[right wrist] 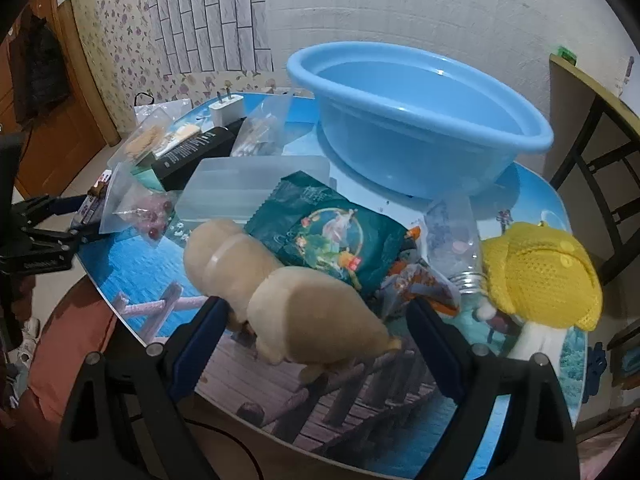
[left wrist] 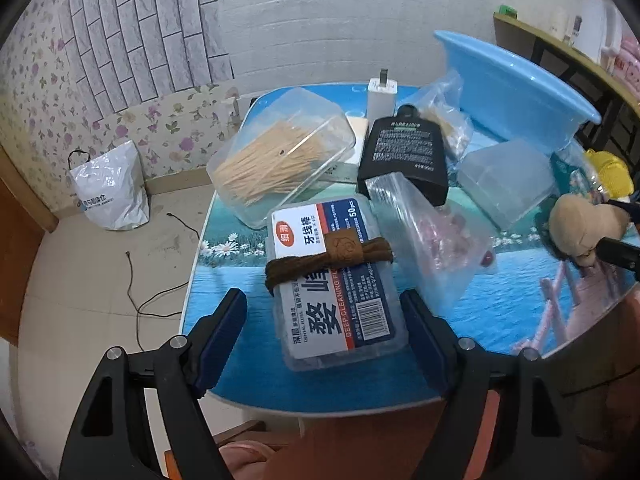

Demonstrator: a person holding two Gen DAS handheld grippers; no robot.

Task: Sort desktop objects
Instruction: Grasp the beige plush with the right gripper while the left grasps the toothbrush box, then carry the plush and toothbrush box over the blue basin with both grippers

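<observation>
A clear dental floss box (left wrist: 336, 292) with a brown hair band (left wrist: 328, 258) wrapped across it lies on the table at the near edge. My left gripper (left wrist: 322, 296) is open around the box; a gap shows beside the left pad, and the right pad is close to the box's side. A beige plush toy (right wrist: 312, 312) lies between the fingers of my right gripper (right wrist: 316, 303), which is open wide, the right pad clear of it. The left wrist view shows the same plush toy (left wrist: 584, 232) at far right. A blue basin (right wrist: 420, 120) stands at the back.
On the table (left wrist: 224, 264) are a clear box of wooden sticks (left wrist: 280, 160), a black bottle (left wrist: 404, 152), a white charger (left wrist: 382, 96), zip bags with beads (left wrist: 432, 236), a clear box (left wrist: 504, 184), a green packet (right wrist: 328, 236) and a yellow knit piece (right wrist: 540, 272). A white bag (left wrist: 108, 188) sits on the floor.
</observation>
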